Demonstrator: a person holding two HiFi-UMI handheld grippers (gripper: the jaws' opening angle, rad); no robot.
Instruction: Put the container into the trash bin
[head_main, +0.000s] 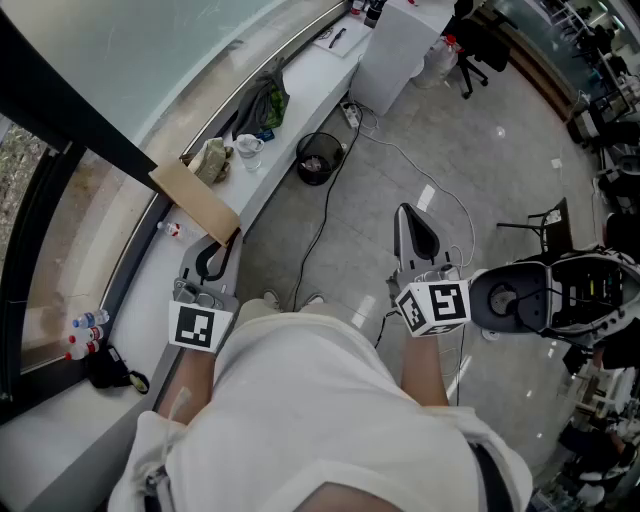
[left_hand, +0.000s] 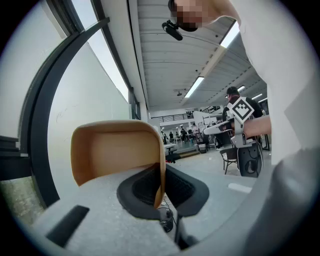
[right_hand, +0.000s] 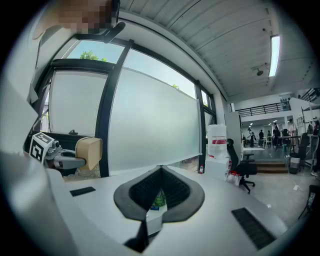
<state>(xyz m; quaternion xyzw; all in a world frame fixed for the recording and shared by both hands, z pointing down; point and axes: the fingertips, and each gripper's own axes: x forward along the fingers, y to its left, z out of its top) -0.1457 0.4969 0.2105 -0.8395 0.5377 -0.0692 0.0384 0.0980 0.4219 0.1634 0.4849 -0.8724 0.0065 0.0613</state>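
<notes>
Right under the head camera, the person's white shirt (head_main: 330, 400) fills the lower frame and hides both forearms, apart from short stretches behind the marker cubes. The left gripper (left_hand: 160, 182) has its jaws closed on one thin side wall of the tan, open-topped, round-cornered container (left_hand: 112, 150). The container stands up beyond the pads with its hollow facing the camera. Its lower edge is hidden behind the left jaw, and the inside looks bare. Seen from above, the container is held over the long white ledge (head_main: 305, 75) that runs along the window. It is well apart from the round black trash bin (head_main: 318, 158), which stands farther ahead on the grey floor, just beside the ledge. What lies inside the bin is too dark to make out. The right gripper (right_hand: 160, 172) is off to the right over the floor, its jaw tips together with nothing between them. Only background shows through the slit below the tips. A clear plastic cup (head_main: 249, 150) and a crumpled olive bundle (head_main: 212, 160) sit on the ledge between container and bin; what the bundle is I cannot tell.
</notes>
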